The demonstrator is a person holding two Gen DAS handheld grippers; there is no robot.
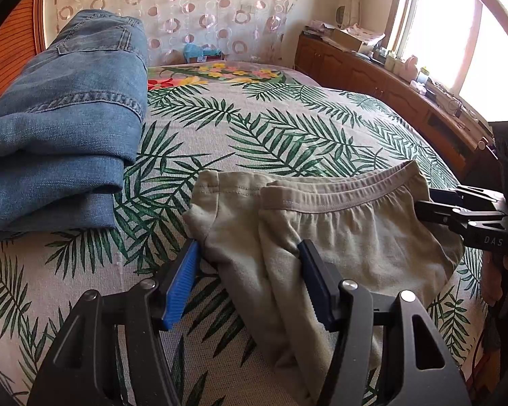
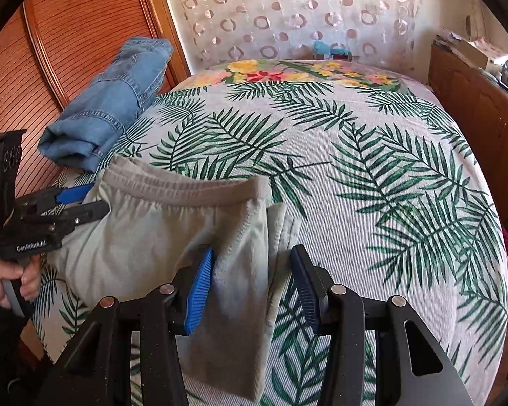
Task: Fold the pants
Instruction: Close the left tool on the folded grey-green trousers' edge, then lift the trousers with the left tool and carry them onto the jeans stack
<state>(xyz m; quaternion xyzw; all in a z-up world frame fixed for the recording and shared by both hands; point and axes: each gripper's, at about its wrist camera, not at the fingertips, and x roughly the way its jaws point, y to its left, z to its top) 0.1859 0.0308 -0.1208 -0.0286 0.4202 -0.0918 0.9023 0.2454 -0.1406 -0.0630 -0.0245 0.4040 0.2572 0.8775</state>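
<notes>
The grey pants (image 1: 321,233) lay folded near the bed's (image 2: 372,176) front edge. Both the left gripper (image 1: 250,284) and right gripper (image 2: 252,287) were spread wide, holding nothing; a bump could undo the fold

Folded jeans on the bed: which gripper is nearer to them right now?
Left. The left gripper straddles the grey pants' edge on the side facing the folded jeans. The right gripper straddles their opposite edge, farther from the jeans.
</notes>
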